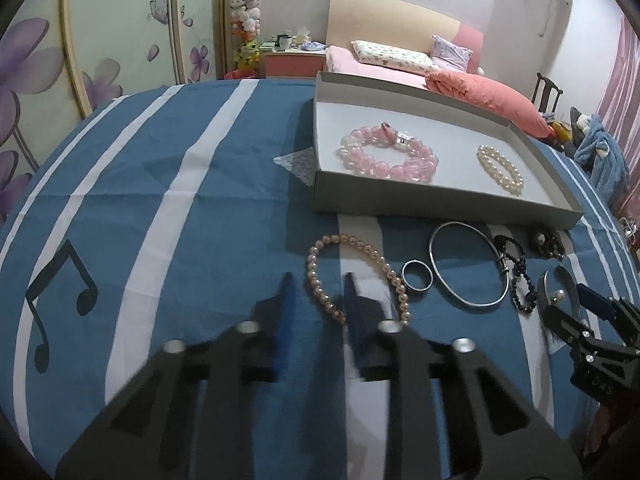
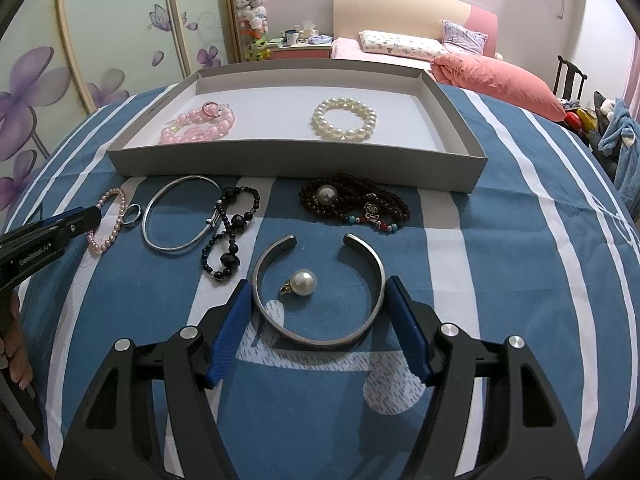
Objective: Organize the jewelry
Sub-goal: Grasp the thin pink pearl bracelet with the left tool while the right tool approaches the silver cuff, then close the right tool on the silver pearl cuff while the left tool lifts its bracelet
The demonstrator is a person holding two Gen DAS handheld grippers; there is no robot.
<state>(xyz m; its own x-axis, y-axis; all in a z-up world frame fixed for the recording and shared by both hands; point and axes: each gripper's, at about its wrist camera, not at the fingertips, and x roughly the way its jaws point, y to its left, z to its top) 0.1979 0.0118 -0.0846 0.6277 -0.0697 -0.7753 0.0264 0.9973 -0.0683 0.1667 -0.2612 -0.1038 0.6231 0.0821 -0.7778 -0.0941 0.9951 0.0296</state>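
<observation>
On the counter, covered by a blue cloth with white stripes [image 2: 532,208], sits a shallow grey tray [image 2: 296,160] holding a pink bead bracelet [image 1: 386,156] and a white pearl bracelet [image 2: 344,120]. In front of the tray lie a pale pink pearl bracelet [image 1: 356,276], a small dark ring [image 1: 417,276], a thin silver bangle [image 1: 468,264], a black bead strand [image 2: 230,232], a dark brown bead bracelet [image 2: 356,202], an open silver cuff [image 2: 320,292] and a loose pearl pendant [image 2: 302,283] inside the cuff.

The left gripper [image 1: 318,284] straddles the near side of the pale pink pearl bracelet, its fingers part-way apart, not visibly pressing the beads. The right gripper [image 2: 318,292] has its fingers spread on either side of the silver cuff, just beside its outer edges.
</observation>
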